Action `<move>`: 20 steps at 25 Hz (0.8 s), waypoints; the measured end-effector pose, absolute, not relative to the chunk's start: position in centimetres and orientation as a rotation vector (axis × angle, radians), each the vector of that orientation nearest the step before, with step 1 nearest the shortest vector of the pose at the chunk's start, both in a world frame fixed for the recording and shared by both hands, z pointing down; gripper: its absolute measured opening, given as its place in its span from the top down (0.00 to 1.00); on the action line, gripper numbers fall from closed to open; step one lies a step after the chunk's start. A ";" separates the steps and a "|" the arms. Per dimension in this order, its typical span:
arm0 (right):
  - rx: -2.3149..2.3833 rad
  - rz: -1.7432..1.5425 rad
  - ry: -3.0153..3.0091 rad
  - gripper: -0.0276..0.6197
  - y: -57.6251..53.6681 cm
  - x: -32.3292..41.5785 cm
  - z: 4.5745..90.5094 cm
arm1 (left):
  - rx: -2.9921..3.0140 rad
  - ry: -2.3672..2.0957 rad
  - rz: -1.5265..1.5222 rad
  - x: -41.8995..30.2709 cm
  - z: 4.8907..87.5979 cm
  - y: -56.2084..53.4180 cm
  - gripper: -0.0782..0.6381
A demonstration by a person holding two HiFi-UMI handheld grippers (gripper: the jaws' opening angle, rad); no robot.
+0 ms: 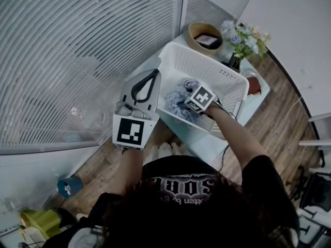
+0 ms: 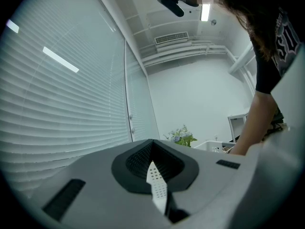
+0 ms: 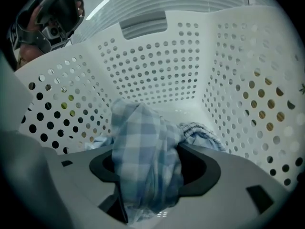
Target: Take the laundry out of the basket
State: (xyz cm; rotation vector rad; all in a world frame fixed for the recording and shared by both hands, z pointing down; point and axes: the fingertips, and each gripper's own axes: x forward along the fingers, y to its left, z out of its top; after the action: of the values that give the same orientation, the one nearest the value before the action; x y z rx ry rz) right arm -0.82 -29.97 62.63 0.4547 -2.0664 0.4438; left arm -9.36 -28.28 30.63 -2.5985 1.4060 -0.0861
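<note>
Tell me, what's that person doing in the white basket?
A person is taking laundry out of the white basket using tongs in each hand. The right tongs reach down into the basket and are pinched on a checked blue cloth, which is bunched up between them. It has not been lifted out yet, and more blue fabric lies beside it. The left tongs are closed with nothing in them, held level next to the basket by the window blinds.

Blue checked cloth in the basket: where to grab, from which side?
Grip the blue checked cloth by its raised fold, from above: the white basket walls off the sides. The right claw is clamped on that fold.
</note>
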 end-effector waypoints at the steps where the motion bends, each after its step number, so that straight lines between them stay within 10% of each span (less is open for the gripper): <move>1: 0.455 0.444 -2.065 0.46 -30.0 -0.8 62.6 | -2.596 1.407 -0.091 -9.4 30.7 -28.3 0.89; 20: 0.620 0.276 -2.191 0.70 -31.5 -2.3 56.9 | -2.579 1.421 -0.087 -9.8 30.3 -26.7 0.89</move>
State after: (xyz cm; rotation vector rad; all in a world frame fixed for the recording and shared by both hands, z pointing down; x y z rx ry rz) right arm -2.29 -31.55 56.89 0.6203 -2.1911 0.2760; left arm -9.84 -26.68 30.34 -2.5785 1.4212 -0.0874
